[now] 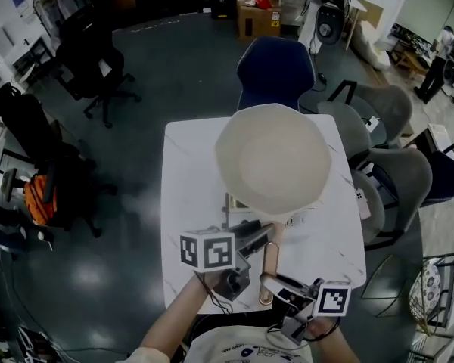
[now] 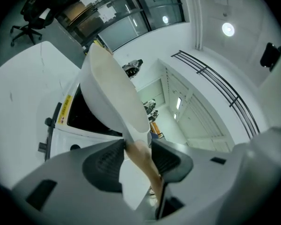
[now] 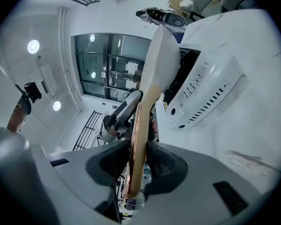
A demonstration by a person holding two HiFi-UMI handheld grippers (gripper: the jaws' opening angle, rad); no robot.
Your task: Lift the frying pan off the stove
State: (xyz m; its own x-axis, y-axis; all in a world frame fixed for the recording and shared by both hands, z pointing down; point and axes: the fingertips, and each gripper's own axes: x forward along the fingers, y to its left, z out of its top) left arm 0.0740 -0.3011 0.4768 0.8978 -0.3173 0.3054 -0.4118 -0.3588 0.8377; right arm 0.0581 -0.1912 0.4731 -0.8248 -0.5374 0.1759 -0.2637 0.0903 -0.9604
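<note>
A cream frying pan (image 1: 272, 157) hangs above the white stove (image 1: 236, 201) on the white table (image 1: 185, 172); its copper-toned handle (image 1: 271, 267) points toward me. My left gripper (image 1: 253, 233) straddles the handle near the pan. In the left gripper view the handle (image 2: 143, 161) lies between the jaws with a small gap at the pads, so my left gripper (image 2: 138, 161) is open. My right gripper (image 1: 276, 284) holds the handle's end. In the right gripper view my right gripper (image 3: 139, 165) has both pads pressed on the handle (image 3: 138, 139). The pan (image 3: 161, 60) is lifted over the stove (image 3: 201, 93).
A blue chair (image 1: 276, 66) stands behind the table and grey chairs (image 1: 393, 172) stand to its right. Black office chairs (image 1: 91, 59) are on the left. Cardboard boxes (image 1: 257, 10) sit at the back. A person (image 1: 441, 51) stands far right.
</note>
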